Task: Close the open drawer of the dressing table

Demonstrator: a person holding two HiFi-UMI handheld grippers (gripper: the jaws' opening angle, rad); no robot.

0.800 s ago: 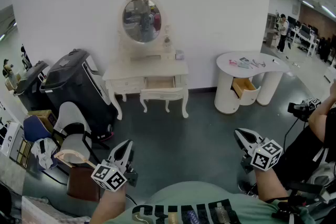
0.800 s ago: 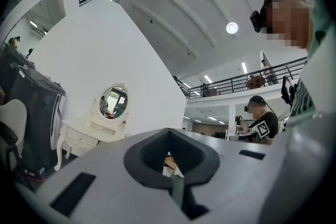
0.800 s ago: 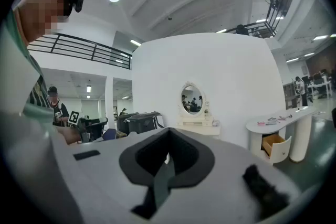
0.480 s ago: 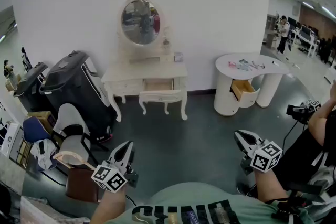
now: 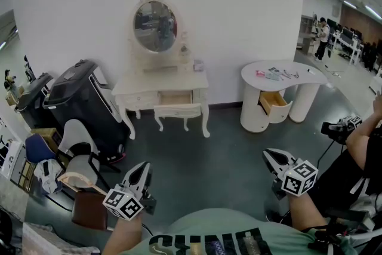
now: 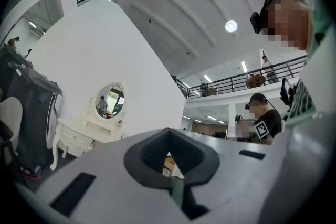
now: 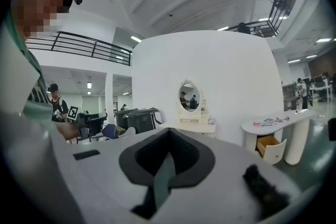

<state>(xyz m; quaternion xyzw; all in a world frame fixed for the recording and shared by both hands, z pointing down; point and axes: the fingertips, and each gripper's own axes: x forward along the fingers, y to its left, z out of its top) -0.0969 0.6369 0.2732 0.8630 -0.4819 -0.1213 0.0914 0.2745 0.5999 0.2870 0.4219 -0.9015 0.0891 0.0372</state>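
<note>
Open drawer (image 5: 177, 110): stands pulled out at the front centre of the dressing table (image 5: 160, 82). Left gripper (image 5: 142, 169) and right gripper (image 5: 270, 156): well short of the dressing table, jaws clenched on nothing. Risk: the round table (image 5: 280, 77) right of the dressing table has its own pulled-out drawer (image 5: 274, 103), which could be closed by mistake.

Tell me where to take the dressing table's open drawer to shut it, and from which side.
Its front panel, mid-width, head-on from the floor in front of the dressing table. It is the centre drawer, pulled out toward the room with its tan inside showing, so the panel faces the approach and slides straight back. Any knob is too small to see; a flat push probably suffices.
</note>
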